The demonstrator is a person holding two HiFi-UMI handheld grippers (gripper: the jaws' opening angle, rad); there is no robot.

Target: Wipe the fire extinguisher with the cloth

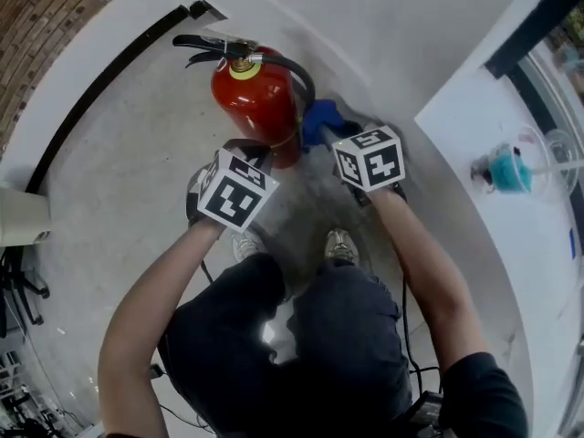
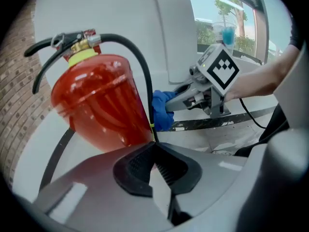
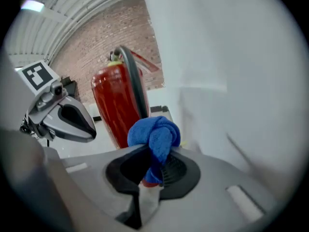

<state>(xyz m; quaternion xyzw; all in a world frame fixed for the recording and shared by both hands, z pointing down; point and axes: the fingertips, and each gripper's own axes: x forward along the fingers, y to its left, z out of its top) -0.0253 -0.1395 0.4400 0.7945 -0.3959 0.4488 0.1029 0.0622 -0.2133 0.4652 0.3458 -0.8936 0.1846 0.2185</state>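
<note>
Blue cloth (image 3: 153, 138) tight in right gripper (image 3: 150, 154) fingers, half-hidden overhead; left gripper (image 2: 154, 151) fingers together

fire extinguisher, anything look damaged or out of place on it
Nothing stands out. The fire extinguisher stands on the floor by the white wall, its red body unmarked as far as shown, and its black hose runs down its side. The blue cloth is bunched in the right tool.
</note>
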